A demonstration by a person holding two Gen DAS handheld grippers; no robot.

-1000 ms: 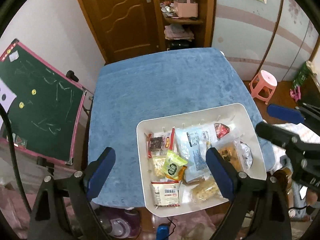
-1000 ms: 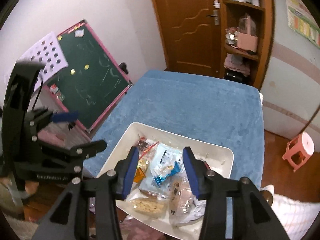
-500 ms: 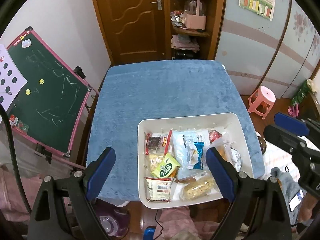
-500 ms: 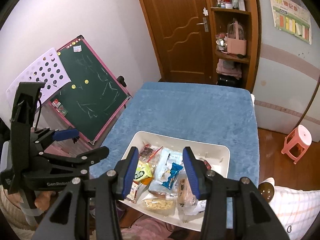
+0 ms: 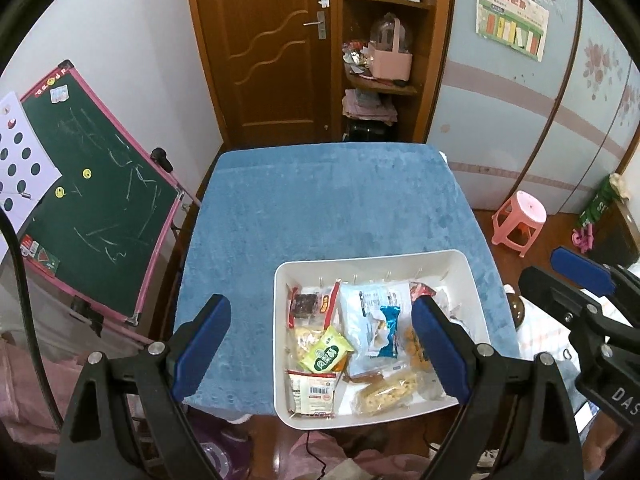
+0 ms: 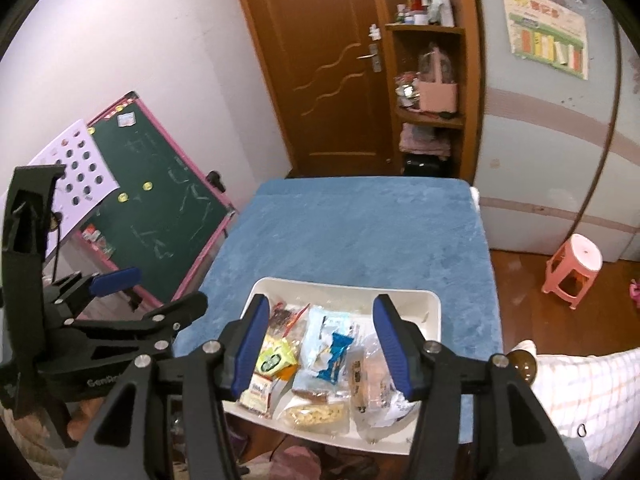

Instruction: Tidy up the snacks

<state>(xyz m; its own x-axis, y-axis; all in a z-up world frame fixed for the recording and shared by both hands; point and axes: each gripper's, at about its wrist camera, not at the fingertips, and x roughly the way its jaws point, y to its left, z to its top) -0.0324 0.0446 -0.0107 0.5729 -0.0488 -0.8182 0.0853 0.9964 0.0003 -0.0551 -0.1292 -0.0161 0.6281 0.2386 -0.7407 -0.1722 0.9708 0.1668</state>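
Both grippers hang above the near end of the table with nothing between their fingers: the left gripper (image 5: 320, 344) has its jaws spread wide, the right gripper (image 6: 320, 344) about half as wide. Under and between the right jaws lies the white tray (image 6: 434, 312), holding the snacks in a loose heap: a green packet (image 6: 276, 360) by the left finger, a pale blue bag (image 6: 324, 332) in the middle, a clear-wrapped pastry (image 6: 370, 380) by the right finger. The left jaws straddle the tray's left wall, with bare blue cloth (image 5: 320, 208) beyond. The snacks already lie in the tray, which fits a finished gathering or a sorting still ahead. Any grasp should pinch one packet's edge, not the overlapping pile.
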